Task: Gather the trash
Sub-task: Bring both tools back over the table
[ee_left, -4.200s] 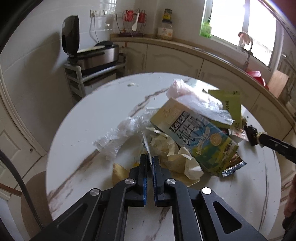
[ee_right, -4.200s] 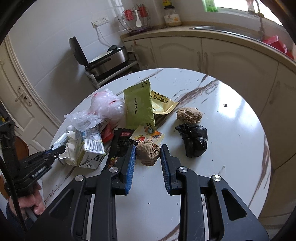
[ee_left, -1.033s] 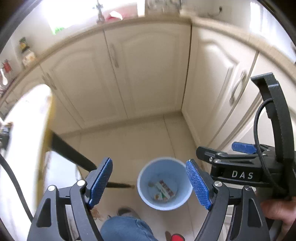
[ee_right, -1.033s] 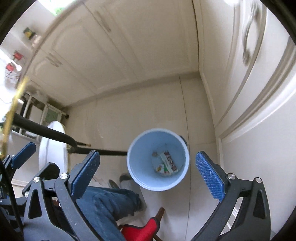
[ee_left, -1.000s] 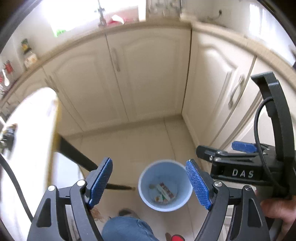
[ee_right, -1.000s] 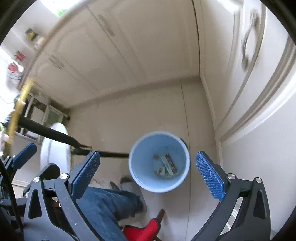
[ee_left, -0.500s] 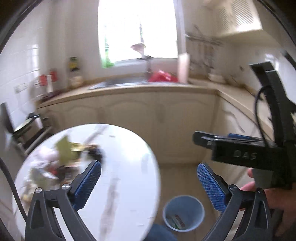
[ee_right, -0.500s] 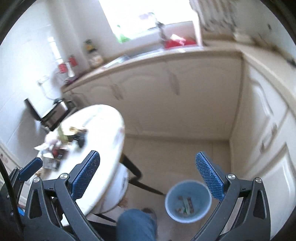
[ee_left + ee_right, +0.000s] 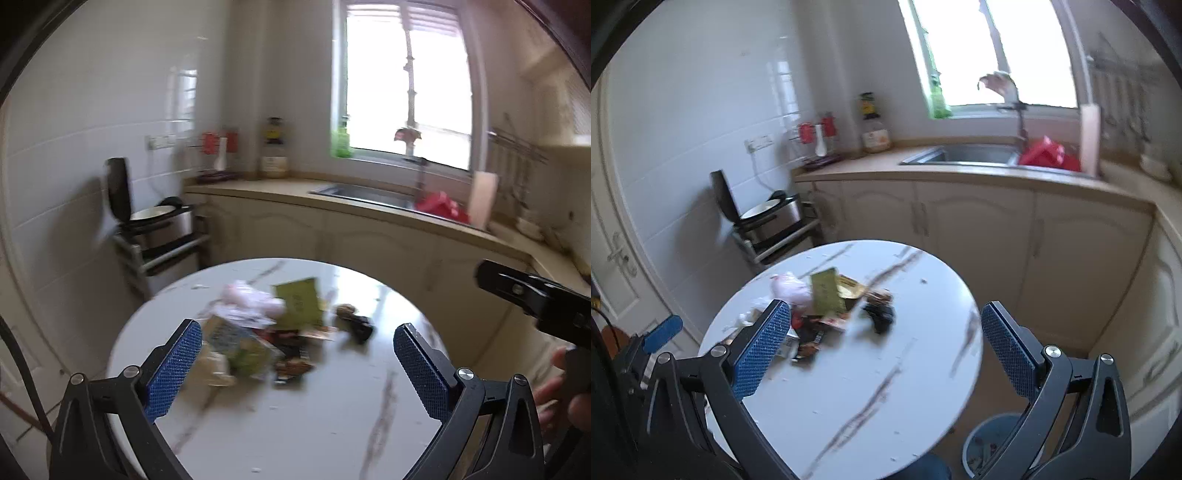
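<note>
A pile of trash lies on the round white marble table (image 9: 314, 424): a pink plastic bag (image 9: 251, 299), a green packet (image 9: 299, 302), a printed carton (image 9: 240, 343), a brown wad (image 9: 345, 310) and a black bag (image 9: 360, 328). My left gripper (image 9: 297, 371) hangs above the table's near side, open wide and empty. My right gripper (image 9: 884, 350) is also open wide and empty, higher and further back from the same table (image 9: 868, 387). In the right wrist view the pile shows the green packet (image 9: 827, 295) and the black bag (image 9: 881, 314). The picture is blurred by motion.
A blue bin (image 9: 982, 446) stands on the floor by the table's right edge. Cream cabinets (image 9: 979, 229) with a sink (image 9: 960, 153) run behind the table. A small rack with a cooker (image 9: 159, 229) stands at the back left. A hand (image 9: 561, 384) holds the right gripper's body (image 9: 535, 299).
Both grippers have swung up from over the blue bin on the floor to face the table. The left jaws stand wider than a second ago. Neither holds the scraps gripped earlier.
</note>
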### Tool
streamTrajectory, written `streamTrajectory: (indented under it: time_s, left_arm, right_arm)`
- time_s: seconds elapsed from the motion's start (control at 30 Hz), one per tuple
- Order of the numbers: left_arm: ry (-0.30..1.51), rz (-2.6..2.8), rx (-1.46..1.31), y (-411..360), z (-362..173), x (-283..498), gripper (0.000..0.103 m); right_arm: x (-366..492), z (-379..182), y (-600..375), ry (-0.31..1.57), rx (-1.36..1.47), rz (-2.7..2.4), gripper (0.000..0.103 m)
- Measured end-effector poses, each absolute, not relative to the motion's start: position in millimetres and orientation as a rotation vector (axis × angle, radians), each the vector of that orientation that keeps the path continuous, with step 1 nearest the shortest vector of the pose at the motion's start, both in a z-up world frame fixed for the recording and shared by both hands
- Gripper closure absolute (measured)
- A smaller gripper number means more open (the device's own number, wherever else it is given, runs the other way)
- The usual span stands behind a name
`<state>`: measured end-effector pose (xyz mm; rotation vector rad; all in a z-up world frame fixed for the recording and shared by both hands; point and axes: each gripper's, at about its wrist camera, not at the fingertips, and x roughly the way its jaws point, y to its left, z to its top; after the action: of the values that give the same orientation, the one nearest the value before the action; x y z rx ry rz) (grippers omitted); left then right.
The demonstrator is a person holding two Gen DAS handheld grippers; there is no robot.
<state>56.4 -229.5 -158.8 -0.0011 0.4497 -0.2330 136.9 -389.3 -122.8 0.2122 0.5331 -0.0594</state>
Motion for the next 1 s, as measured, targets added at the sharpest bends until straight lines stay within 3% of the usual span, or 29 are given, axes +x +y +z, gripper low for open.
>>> streamTrajectory:
  time_s: [0.47, 1.0]
  left_arm:
    - [0.427, -0.047, 0.002, -201.3, -105.5, 39.3, 0.001]
    - [0.461, -0.025, 0.011, -173.0, -125.9, 47.3, 0.001]
  right_arm:
    - [159.8, -99.9, -323.7, 0.492, 0.100, 0.006, 0.000]
    - [175.7, -109.2, -323.9, 0.519, 0.068, -0.015, 0.000]
